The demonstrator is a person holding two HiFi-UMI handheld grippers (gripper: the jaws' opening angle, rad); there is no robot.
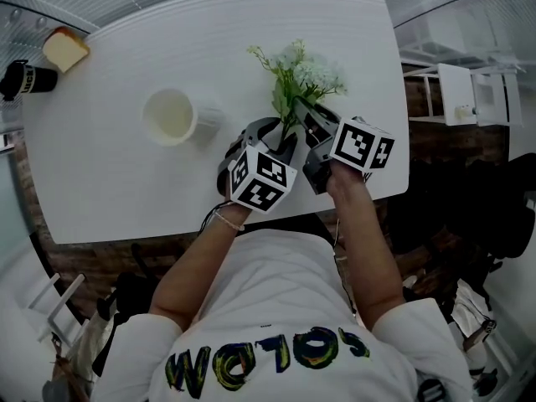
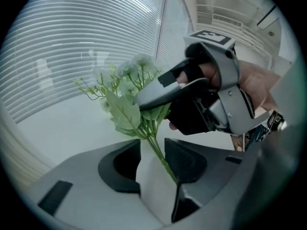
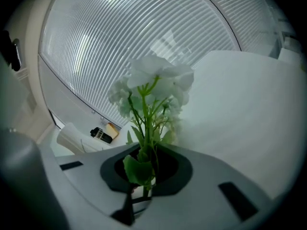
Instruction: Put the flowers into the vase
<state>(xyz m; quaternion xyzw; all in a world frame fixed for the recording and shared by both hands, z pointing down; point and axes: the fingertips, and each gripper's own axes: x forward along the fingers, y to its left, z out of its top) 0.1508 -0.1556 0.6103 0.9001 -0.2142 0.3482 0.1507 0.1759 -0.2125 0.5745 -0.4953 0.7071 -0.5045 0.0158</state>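
A bunch of white flowers [image 1: 301, 74] with green leaves is held up over the white table [image 1: 100, 182], near its front edge. My right gripper [image 1: 306, 111] is shut on the stems just below the leaves; in the right gripper view the blooms [image 3: 156, 85] rise straight out of its closed jaws [image 3: 144, 169]. My left gripper [image 1: 280, 136] sits lower on the same stems. Its jaws [image 2: 152, 150] stand apart, with the thin stem [image 2: 160, 157] running through the gap along the right-hand pad. The white vase [image 1: 172, 117] stands upright to the left of both grippers, its mouth empty.
A yellow block [image 1: 65, 48] and a black object [image 1: 25, 79] lie at the table's far left corner. A white rack [image 1: 456, 95] stands beyond the right edge. Ribbed blinds [image 3: 144, 32] run behind the table.
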